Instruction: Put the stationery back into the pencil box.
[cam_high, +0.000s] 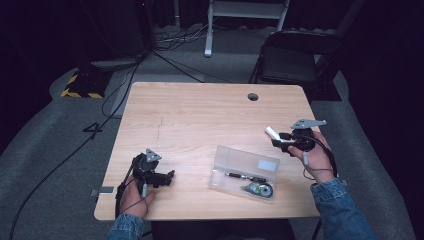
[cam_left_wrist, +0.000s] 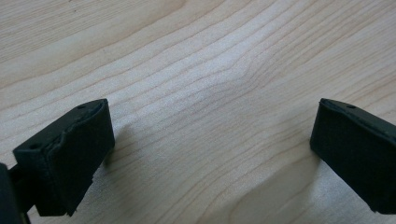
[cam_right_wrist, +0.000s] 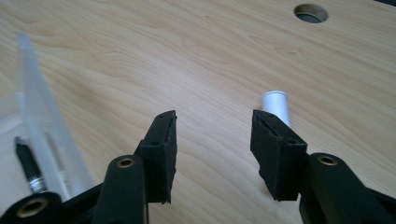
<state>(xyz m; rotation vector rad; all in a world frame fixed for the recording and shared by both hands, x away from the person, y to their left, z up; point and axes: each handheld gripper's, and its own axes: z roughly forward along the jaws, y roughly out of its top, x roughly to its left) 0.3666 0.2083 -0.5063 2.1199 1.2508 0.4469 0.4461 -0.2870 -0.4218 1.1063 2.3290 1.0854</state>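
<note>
My right gripper (cam_high: 277, 139) is at the table's right side, held in a hand with a denim sleeve. Its jaws (cam_right_wrist: 212, 123) stand open with only bare wood between them. A short white tube (cam_right_wrist: 275, 105) shows just past the tip of the right-hand jaw, which hides part of it; whether it touches the pad I cannot tell. In the high view that white tube (cam_high: 272, 132) sits at the gripper's tip. My left gripper (cam_high: 169, 176) rests near the front left of the table, its jaws (cam_left_wrist: 212, 112) wide open over bare wood.
A clear plastic box (cam_high: 235, 161) lies between the two hands, holding a dark pen-like tool (cam_high: 240, 175) and a round metal part (cam_high: 261, 189). The table (cam_high: 200, 110) has a cable hole (cam_high: 253, 96) at the back. A folding chair (cam_high: 292, 57) stands behind it.
</note>
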